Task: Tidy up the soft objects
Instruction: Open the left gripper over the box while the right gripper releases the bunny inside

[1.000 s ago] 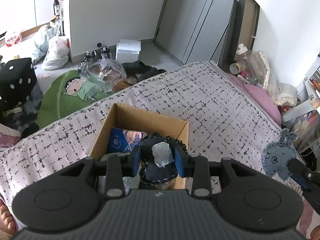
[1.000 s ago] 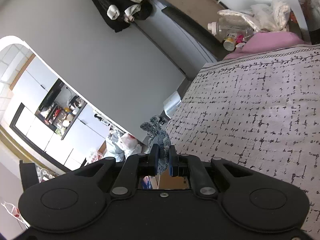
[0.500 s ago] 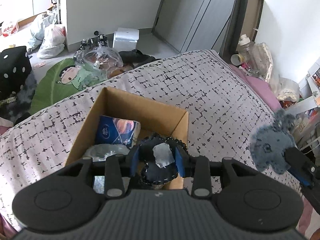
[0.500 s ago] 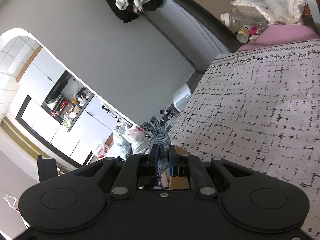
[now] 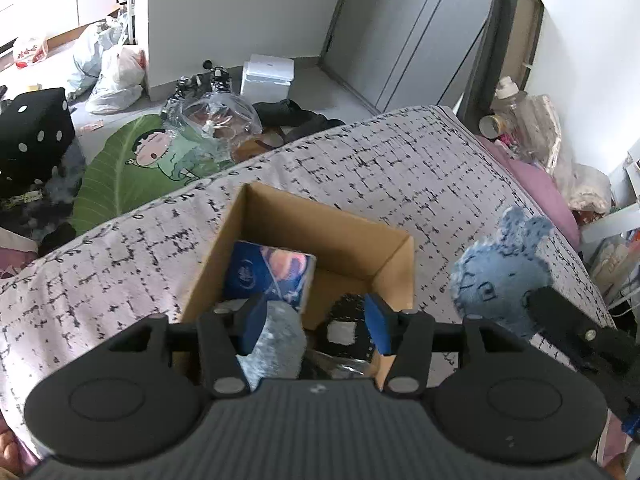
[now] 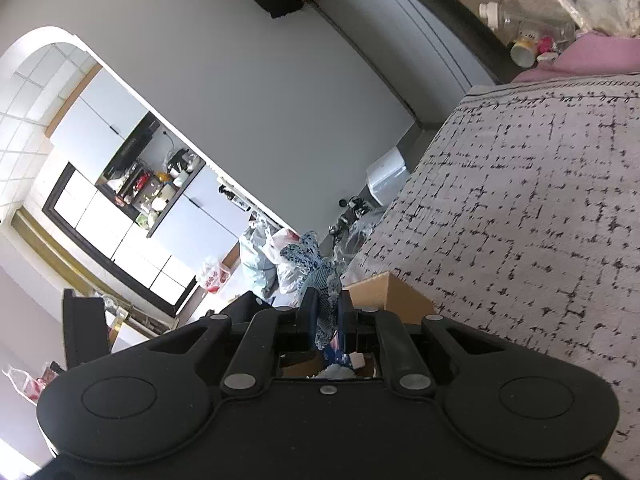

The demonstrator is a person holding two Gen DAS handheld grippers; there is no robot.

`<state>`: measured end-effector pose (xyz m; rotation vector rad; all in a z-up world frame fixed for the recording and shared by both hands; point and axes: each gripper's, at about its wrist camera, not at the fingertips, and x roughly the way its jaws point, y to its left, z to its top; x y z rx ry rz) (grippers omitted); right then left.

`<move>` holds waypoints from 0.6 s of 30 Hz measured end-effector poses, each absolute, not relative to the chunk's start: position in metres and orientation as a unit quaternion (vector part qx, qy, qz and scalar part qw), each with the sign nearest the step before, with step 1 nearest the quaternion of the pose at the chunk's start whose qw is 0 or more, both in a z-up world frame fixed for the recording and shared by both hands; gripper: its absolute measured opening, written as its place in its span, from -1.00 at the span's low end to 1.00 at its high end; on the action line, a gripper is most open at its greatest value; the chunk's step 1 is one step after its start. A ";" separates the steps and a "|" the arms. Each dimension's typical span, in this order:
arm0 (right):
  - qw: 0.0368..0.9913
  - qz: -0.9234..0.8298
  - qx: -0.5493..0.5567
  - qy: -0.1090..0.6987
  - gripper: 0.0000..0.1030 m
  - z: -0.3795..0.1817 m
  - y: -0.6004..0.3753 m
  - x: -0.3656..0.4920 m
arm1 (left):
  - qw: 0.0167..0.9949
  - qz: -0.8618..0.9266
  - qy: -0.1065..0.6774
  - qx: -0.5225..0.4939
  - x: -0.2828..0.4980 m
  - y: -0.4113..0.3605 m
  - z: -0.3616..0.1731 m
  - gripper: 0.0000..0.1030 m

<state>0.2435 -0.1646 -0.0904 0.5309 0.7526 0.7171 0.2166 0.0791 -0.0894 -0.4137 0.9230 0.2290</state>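
Observation:
An open cardboard box [image 5: 400, 264] sits on the bed, with a blue tissue pack [image 5: 268, 276] and a grey fluffy thing [image 5: 280, 340] inside. My left gripper [image 5: 316, 326] hangs over the box with its jaws opening. A dark blue soft piece with a grey patch [image 5: 346, 336] lies loose between the pads, close to the right one, down in the box. My right gripper [image 6: 325, 312] is shut on a light blue plush [image 6: 320, 276]. In the left wrist view that plush [image 5: 504, 276] hangs just right of the box.
The bed's patterned cover [image 5: 400, 176] spreads around the box. Beyond its edge the floor holds a green leaf cushion [image 5: 120, 176], a black dice cushion [image 5: 32, 132], plastic bags [image 5: 116, 76] and a white box [image 5: 268, 80]. Bottles [image 5: 508, 100] stand at the bed's far right.
My left jaws have spread apart and the dark blue piece has slipped from their grip down into the box. The right gripper has carried the blue plush closer to the box.

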 end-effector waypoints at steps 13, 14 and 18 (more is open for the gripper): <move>0.821 0.307 0.248 0.413 -0.31 -0.109 -0.159 0.246 | 0.864 0.115 0.442 -0.214 0.206 0.096 -0.083 0.03; 0.821 0.305 0.252 0.410 -0.23 -0.107 -0.163 0.244 | 0.861 0.115 0.445 -0.216 0.206 0.095 -0.082 0.08; 0.823 0.301 0.252 0.411 -0.12 -0.106 -0.170 0.239 | 0.861 0.120 0.444 -0.217 0.200 0.092 -0.077 0.29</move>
